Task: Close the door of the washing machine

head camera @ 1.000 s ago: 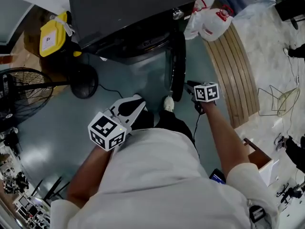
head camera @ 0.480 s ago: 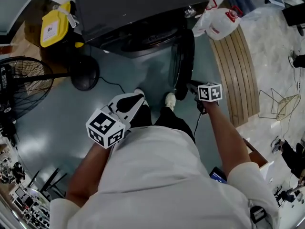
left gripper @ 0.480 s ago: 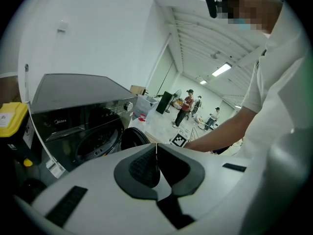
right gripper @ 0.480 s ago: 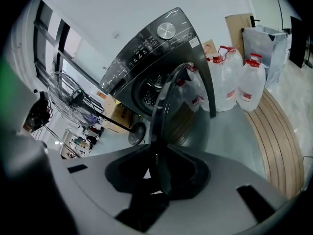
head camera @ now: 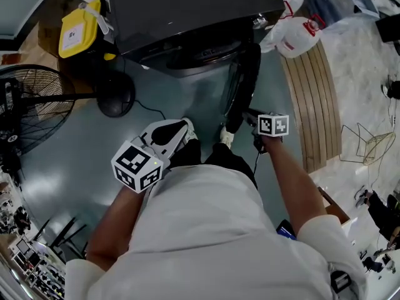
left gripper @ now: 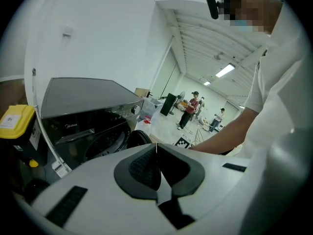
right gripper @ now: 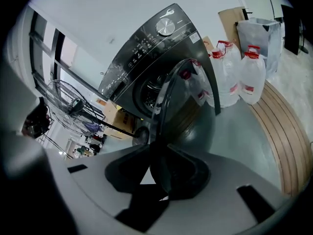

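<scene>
The dark front-loading washing machine (head camera: 187,11) stands ahead with its round door (head camera: 244,74) swung open, edge-on to me. My right gripper (head camera: 247,114) is at the door's lower outer rim. In the right gripper view the door (right gripper: 181,106) rises straight above the right gripper (right gripper: 151,153); its jaws have just closed a little, its pads meet, and I see nothing between them. My left gripper (head camera: 181,130) hangs shut and empty over the floor, left of the door. In the left gripper view the left gripper (left gripper: 156,148) points at the drum opening (left gripper: 102,143).
A floor fan (head camera: 31,105) and a yellow jug (head camera: 78,33) stand left of the machine. White water bottles (head camera: 294,33) and a slatted wooden board (head camera: 312,99) lie to its right. My feet (head camera: 225,136) are close under the door, and a black cable crosses the floor.
Both grippers have moved a little forward toward the machine. The right one has come closer to the door's rim. The door stands open as before.
</scene>
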The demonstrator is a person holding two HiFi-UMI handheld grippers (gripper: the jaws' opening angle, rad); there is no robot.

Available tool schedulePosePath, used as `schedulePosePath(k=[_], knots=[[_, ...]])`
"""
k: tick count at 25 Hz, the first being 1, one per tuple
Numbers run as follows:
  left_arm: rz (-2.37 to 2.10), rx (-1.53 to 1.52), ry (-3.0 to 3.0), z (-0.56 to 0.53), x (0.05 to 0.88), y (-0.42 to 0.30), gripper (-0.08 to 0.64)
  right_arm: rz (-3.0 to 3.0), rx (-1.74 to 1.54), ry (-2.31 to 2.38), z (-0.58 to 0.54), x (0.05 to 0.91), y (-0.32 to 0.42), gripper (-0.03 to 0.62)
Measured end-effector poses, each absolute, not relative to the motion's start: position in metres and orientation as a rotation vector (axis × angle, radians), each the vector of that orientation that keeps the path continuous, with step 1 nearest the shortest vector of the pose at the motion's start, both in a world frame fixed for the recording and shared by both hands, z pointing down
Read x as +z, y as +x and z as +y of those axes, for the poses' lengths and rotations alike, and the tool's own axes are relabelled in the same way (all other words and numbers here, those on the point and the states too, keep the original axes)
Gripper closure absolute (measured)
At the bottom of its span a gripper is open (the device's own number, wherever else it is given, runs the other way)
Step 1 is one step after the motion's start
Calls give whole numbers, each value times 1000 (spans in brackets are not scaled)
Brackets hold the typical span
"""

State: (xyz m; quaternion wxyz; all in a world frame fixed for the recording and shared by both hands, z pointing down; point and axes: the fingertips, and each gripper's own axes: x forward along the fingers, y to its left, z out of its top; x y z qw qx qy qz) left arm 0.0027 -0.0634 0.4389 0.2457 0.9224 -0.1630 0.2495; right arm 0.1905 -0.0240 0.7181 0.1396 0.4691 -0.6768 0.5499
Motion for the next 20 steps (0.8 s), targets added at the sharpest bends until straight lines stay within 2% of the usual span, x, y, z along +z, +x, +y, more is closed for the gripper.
schedulePosePath(k=[20], knots=[[-434, 712, 2518, -82, 447, -35, 540, -1981, 1739, 1371, -98, 718, 110, 476]])
